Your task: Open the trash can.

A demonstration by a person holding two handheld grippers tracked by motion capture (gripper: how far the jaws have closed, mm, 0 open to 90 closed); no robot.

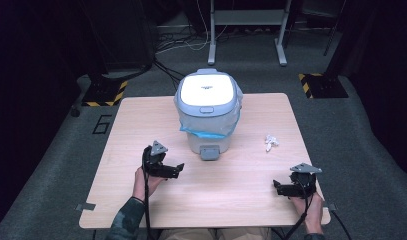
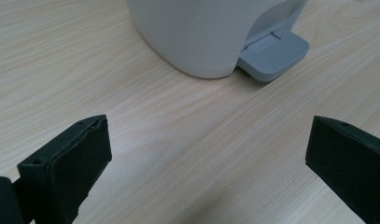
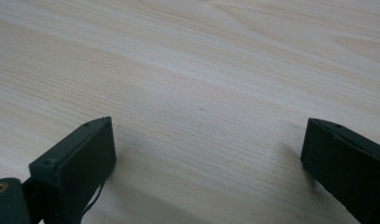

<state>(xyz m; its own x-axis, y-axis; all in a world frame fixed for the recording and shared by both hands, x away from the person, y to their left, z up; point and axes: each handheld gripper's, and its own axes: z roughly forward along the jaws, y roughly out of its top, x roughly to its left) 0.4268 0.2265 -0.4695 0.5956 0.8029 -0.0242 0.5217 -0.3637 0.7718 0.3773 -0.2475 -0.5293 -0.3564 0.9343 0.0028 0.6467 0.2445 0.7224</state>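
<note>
A small white pedal bin (image 1: 208, 111) with a shut lid and a blue liner edge stands at the table's far middle. Its grey foot pedal (image 1: 209, 152) faces me. In the left gripper view the bin's base (image 2: 197, 32) and pedal (image 2: 274, 55) lie just ahead. A crumpled white scrap of paper (image 1: 270, 142) lies right of the bin. My left gripper (image 1: 177, 170) is open, low over the table, short of the pedal and to its left. My right gripper (image 1: 277, 187) is open near the front right, over bare wood (image 3: 201, 93).
The light wooden table (image 1: 141, 130) stands on grey carpet. A grey metal stand (image 1: 246, 30) and cables lie beyond it. Yellow-black striped floor markers (image 1: 108, 95) sit at both far corners. Dark curtains close in the sides.
</note>
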